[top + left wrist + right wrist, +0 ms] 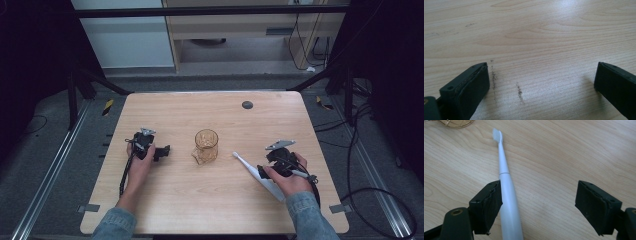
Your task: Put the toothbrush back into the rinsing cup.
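Amber glass (206, 145), toothbrush (260, 175), table (210, 205).

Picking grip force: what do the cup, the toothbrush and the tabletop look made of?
Cup: amber and see-through with faceted walls, probably glass, possibly hard plastic. Toothbrush: smooth, matte white body, looks like plastic, with a seam below the neck and pale bristles at the tip. Table: light wood grain, satin sheen; could be laminate rather than solid wood.

Toothbrush (257, 172): white, electric type, lying flat on the tabletop (210, 107) toward its right edge, slanted, with the bristled head pointing to the middle and the thick handle toward the near right corner. Cup (206, 145): amber, faceted glass, upright and empty, standing near the tabletop's middle, just beyond the brush head.
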`<state>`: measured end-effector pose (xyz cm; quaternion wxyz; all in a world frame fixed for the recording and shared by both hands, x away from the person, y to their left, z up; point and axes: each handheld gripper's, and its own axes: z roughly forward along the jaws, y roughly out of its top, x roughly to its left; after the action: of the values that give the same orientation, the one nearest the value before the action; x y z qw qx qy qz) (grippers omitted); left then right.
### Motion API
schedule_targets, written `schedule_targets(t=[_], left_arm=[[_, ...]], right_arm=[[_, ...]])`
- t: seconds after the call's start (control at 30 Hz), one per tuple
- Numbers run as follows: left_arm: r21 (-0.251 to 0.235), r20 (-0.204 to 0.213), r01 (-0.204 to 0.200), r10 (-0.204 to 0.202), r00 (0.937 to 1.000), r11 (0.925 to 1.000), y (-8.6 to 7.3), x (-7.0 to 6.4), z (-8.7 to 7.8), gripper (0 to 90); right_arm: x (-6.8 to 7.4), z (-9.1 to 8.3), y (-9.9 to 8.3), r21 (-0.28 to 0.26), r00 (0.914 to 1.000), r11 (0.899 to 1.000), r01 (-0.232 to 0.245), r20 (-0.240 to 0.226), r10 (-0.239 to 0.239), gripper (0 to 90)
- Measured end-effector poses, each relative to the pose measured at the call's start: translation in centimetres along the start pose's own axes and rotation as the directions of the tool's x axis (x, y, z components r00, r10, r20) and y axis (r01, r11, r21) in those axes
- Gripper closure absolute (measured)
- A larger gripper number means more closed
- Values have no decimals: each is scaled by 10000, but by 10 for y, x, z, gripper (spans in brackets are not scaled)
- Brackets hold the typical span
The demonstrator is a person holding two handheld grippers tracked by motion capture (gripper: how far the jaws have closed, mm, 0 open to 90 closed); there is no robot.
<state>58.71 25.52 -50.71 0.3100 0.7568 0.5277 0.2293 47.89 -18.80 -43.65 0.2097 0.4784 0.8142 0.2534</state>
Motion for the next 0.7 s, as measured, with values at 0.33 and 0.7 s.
schedule_targets(t=[0.33, 0.7], left_arm=[[-1, 28, -7, 7, 10000, 10000, 0, 0, 0, 0], [2, 25, 0, 0, 10000, 10000, 0, 0, 0, 0]], right_arm=[[14, 7, 5, 193, 9999, 9998, 1, -115, 2, 267], [13, 2, -1, 805, 9998, 9966, -169, -87, 177, 312]])
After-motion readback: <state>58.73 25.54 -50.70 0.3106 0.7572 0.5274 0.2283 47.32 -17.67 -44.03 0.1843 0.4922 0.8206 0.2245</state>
